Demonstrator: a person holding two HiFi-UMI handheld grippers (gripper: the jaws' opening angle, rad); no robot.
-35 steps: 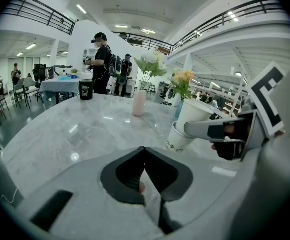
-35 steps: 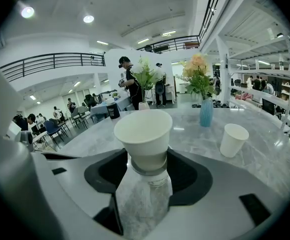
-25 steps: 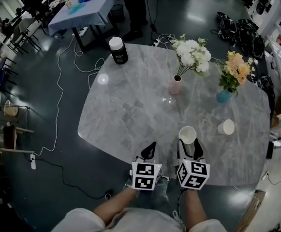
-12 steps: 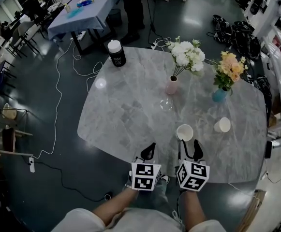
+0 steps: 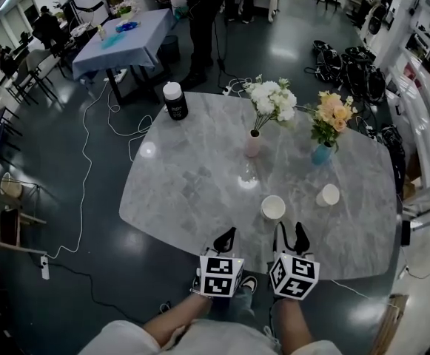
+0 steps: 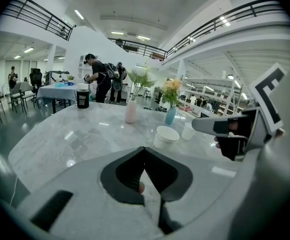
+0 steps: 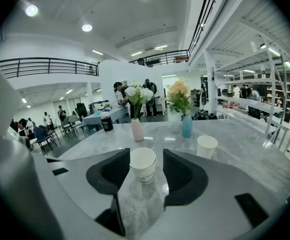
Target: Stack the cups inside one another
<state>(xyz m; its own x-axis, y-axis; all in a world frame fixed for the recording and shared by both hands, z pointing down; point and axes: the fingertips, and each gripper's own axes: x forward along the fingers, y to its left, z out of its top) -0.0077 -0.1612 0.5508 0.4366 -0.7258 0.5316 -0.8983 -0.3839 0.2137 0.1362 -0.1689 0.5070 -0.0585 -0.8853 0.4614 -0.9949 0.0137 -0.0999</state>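
A white paper cup [image 5: 273,207], which looks like two nested, stands upright on the marble table [image 5: 192,183] just ahead of my right gripper [image 5: 291,235]. In the right gripper view this cup [image 7: 143,164] shows in the gap between the jaws, beyond their tips and untouched. The right jaws are open and have just been closing a little, with nothing gripped. A single white cup [image 5: 328,194] stands further right, and it also shows in the right gripper view [image 7: 206,146]. My left gripper [image 5: 225,238] is shut and empty, left of the nested cup [image 6: 165,135].
A pink vase [image 5: 253,143] with white flowers and a blue vase [image 5: 320,153] with orange flowers stand at the table's far side. A black canister [image 5: 175,100] is at the far left corner. The table's near edge runs just under both grippers. People stand by a far table.
Both grippers have drawn back toward me and risen. The right gripper's jaws, which stood close around the near cup, now sit behind it. The cup stays on the table.
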